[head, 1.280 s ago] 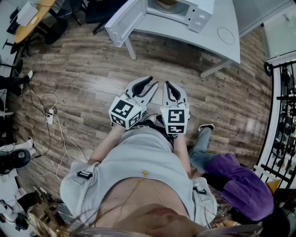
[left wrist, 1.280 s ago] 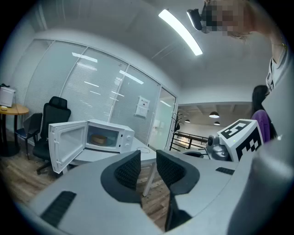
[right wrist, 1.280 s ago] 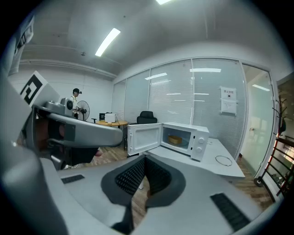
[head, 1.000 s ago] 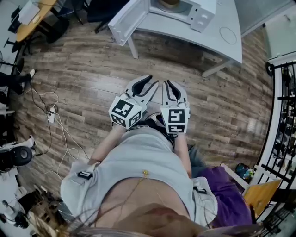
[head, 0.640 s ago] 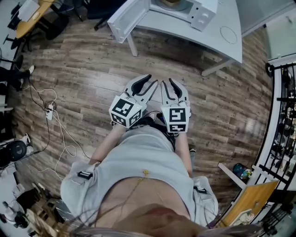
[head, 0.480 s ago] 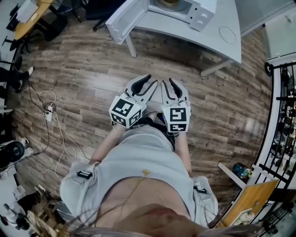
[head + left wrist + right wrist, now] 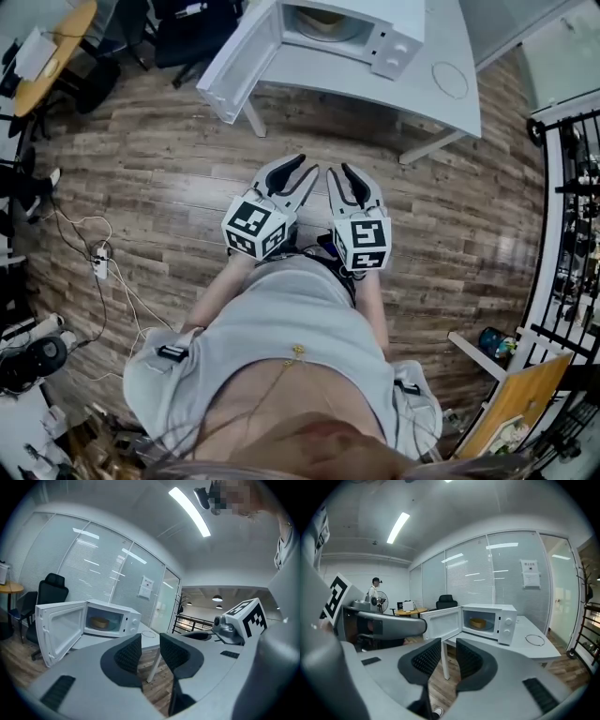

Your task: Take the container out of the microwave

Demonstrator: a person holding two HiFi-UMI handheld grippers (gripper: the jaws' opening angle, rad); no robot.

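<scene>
A white microwave (image 7: 352, 28) stands on a white table (image 7: 427, 52), its door (image 7: 230, 61) swung open to the left. Inside it sits a tan round container (image 7: 323, 19), which also shows in the left gripper view (image 7: 98, 621) and the right gripper view (image 7: 477, 622). My left gripper (image 7: 302, 170) and right gripper (image 7: 341, 172) are held side by side in front of my waist, over the wooden floor and well short of the table. Both stand open by a narrow gap with nothing between the pads (image 7: 130, 652) (image 7: 427, 657).
A thin ring (image 7: 448, 80) lies on the table to the right of the microwave. Black office chairs (image 7: 192, 23) and a round wooden table (image 7: 47, 56) stand at far left. Cables (image 7: 98, 267) trail over the floor. A black railing (image 7: 572, 187) runs along the right. A person (image 7: 375, 592) stands far off.
The head view has shifted, so more of the microwave and the container now show. The person in purple at lower right has left the view. Both grippers stay by my waist.
</scene>
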